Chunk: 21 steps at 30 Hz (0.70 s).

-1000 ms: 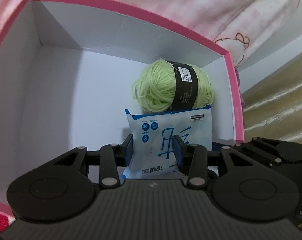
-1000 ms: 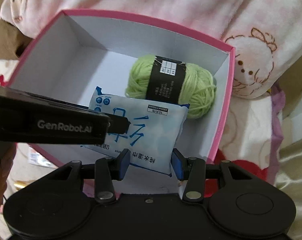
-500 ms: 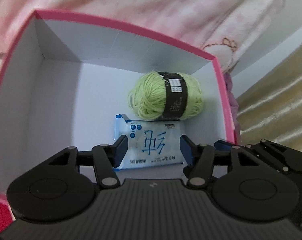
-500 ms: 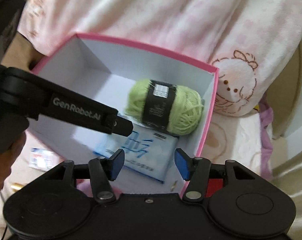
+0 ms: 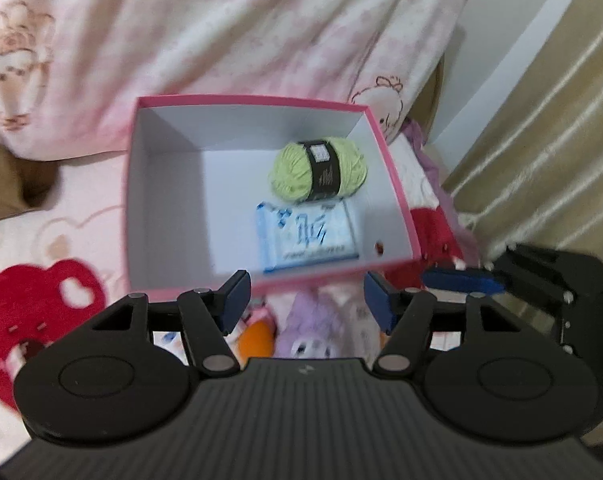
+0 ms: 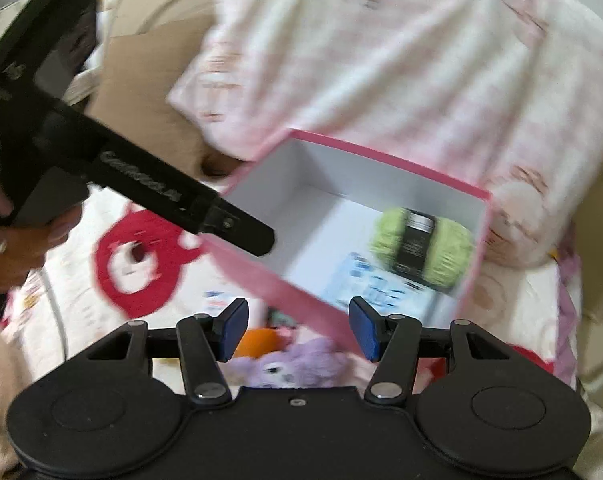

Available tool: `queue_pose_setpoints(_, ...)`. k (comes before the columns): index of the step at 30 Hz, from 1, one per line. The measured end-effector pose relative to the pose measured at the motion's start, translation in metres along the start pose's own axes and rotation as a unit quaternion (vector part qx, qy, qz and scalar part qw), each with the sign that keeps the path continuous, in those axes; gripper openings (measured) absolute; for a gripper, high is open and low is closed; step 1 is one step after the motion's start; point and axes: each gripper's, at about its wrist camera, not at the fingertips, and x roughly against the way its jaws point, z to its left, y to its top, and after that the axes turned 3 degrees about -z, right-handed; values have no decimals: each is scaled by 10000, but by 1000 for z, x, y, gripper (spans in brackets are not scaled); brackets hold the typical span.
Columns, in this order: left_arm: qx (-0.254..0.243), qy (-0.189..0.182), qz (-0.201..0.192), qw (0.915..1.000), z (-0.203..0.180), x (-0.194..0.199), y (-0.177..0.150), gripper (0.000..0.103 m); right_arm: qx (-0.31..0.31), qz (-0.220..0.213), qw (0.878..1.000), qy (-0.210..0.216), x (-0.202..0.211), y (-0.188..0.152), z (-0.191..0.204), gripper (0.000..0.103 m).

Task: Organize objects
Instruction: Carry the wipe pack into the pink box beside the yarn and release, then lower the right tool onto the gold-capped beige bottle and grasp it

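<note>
Box (image 5: pixel 389 184): matt card, pink outside, white inside. Yarn (image 5: pixel 319 170): soft fuzzy wool, glossy paper band. Wipes (image 5: pixel 307 240): shiny plastic wrap. My grippers (image 5: pixel 304 300): matt black plastic. Bedding (image 5: pixel 221 32): plush cloth.

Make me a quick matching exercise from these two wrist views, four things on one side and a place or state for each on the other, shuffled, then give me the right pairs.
Things:
1. green yarn ball
2. wet wipes pack
3. left gripper
4. purple plush toy

Places or states:
A. on the bed, outside the pink box
B. jaws apart, nothing between them
C. flat on the box floor, nearer the cameras
D. toward the box's far wall, black label around it

Pairs: 1-D, 2-C, 3-B, 4-A
</note>
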Motion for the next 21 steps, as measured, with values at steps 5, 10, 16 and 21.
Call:
queue_pose_setpoints(5,-21,1,-6,10000,8,47,-21,63,753,505,9956,239,11,15,42,62)
queue_pose_setpoints(10,-114,34,9,9999,15,68,-41,63,1325,949,9861,329,20,30,79,62)
queue_pose_setpoints(16,75,-170,-26,9998,38,61,-70,64,1674,928,9802,502,17,27,102,62)
queue_pose_setpoints(21,119,-232,92,9996,57,38,-89,63,1484,885,9824,716,-4,9,108,62)
